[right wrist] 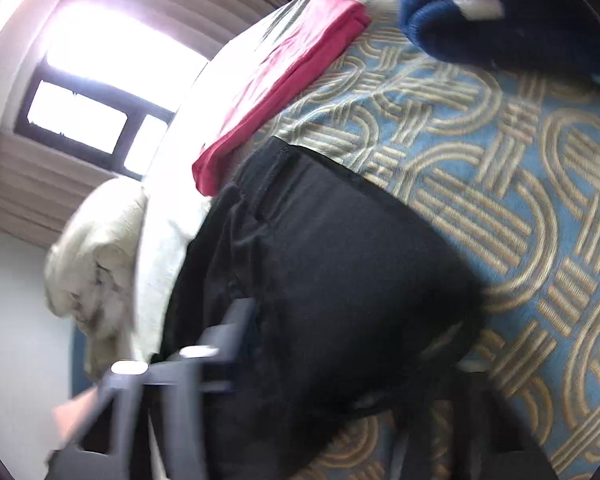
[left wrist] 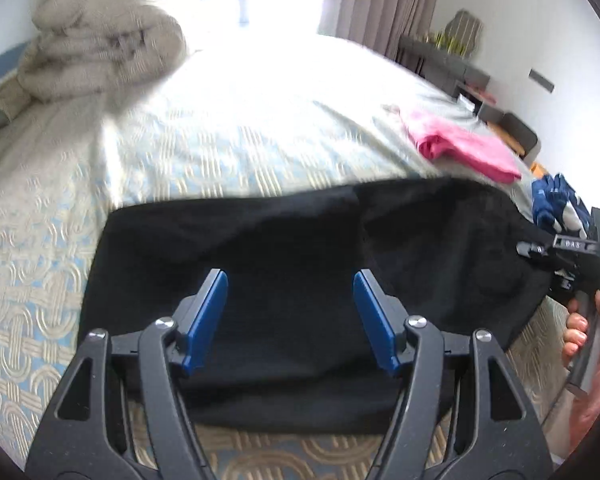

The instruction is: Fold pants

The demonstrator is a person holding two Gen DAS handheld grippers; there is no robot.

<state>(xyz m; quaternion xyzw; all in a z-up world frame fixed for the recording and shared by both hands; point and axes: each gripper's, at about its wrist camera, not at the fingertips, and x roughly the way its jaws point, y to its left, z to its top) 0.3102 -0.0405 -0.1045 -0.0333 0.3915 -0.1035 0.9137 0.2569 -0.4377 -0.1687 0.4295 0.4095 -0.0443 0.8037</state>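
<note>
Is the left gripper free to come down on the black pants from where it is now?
Probably yes. The left gripper hangs open right over the black pants, and nothing lies between its blue pads and the cloth.

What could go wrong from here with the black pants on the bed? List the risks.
1. The left gripper hangs open above the black fabric pants, gripping nothing; if the right gripper lifts its end alone, the fold may skew.
2. The folded pink cloth lies close by the pants' far edge and could get dragged.
</note>
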